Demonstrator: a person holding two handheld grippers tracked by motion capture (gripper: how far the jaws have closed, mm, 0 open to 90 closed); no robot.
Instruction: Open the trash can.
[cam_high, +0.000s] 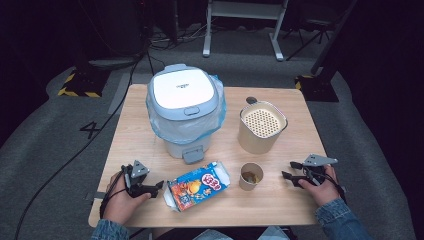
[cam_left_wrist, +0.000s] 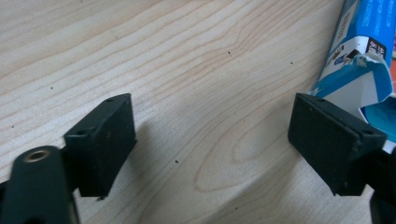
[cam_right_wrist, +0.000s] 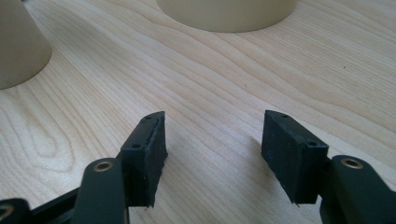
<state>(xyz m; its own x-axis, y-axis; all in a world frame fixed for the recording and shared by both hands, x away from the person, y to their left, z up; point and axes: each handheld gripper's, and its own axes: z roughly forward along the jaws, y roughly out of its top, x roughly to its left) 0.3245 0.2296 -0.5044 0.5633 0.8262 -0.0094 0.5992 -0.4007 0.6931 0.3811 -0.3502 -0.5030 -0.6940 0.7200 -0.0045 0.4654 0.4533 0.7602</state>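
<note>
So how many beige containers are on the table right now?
2: the large canister with the perforated lid at right-centre, and the small cup just in front of it, near the right gripper. None seem hidden.

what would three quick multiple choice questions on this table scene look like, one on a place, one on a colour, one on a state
1. Where does the snack box lie?
A. in front of the bin, near the left gripper
B. behind the bin
C. inside the tall canister

2. What colour is the bin's lid?
A. red
B. white
C. black

3. How does the right gripper stand?
A. shut on the small cup
B. shut on the snack box
C. open, nothing between its jaws

Answers:
1 A: the high view shows the box on the table's near edge, in front of the bin and just right of the left gripper.
2 B: the lid is white, on a pale blue rim.
3 C: the right gripper view shows bare wood between the jaws, with the small cup off to the side.
</note>
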